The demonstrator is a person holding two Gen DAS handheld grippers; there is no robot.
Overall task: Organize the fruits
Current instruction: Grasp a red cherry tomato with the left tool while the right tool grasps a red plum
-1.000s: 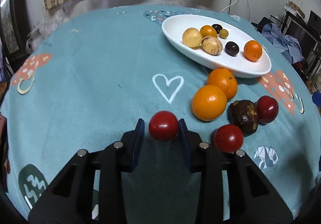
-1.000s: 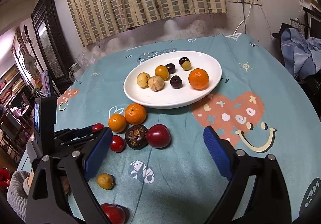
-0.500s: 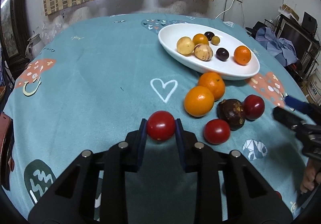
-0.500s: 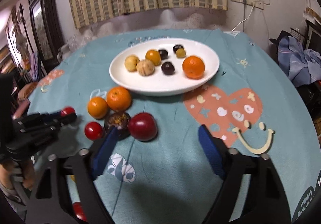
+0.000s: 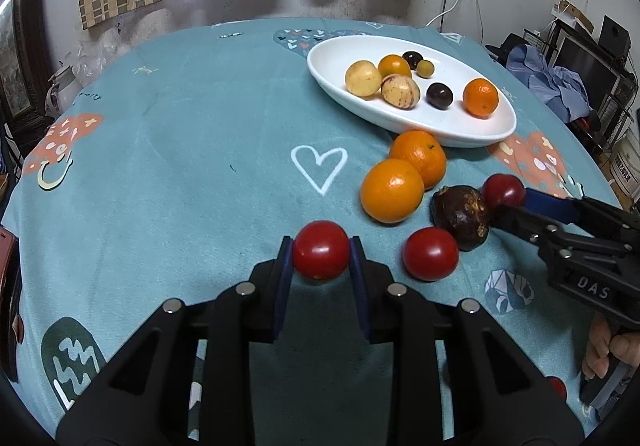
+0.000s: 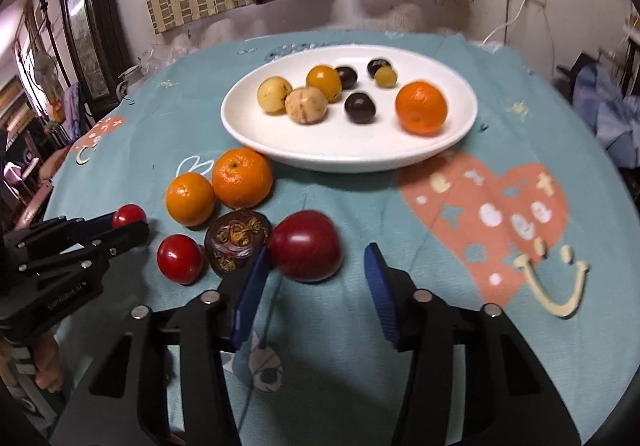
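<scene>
Left wrist: left tool (image 5: 321, 251) clamps tomato (image 5: 320, 249); right tool (image 6: 314, 278) apart, closing around plum (image 6: 306, 246).

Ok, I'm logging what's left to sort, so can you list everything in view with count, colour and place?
white oval plate: one, white, far side of the tablecloth.
fruits on the plate: eight; one orange, one yellow-orange, two pale yellow or tan, three dark purple, one small olive-yellow.
oranges on the cloth: two, orange, touching, just in front of the plate.
mangosteen: one, dark brown-purple, between the loose tomato and the plum.
red plum: one, dark red, between the right gripper's pads.
loose cherry tomato: one, red, beside the mangosteen.
held cherry tomato: one, red, in the left gripper.
tablecloth: one, teal, patterned.
left gripper: shut on the tomato.
right gripper: jaws just closing, right pad not yet touching.
</scene>
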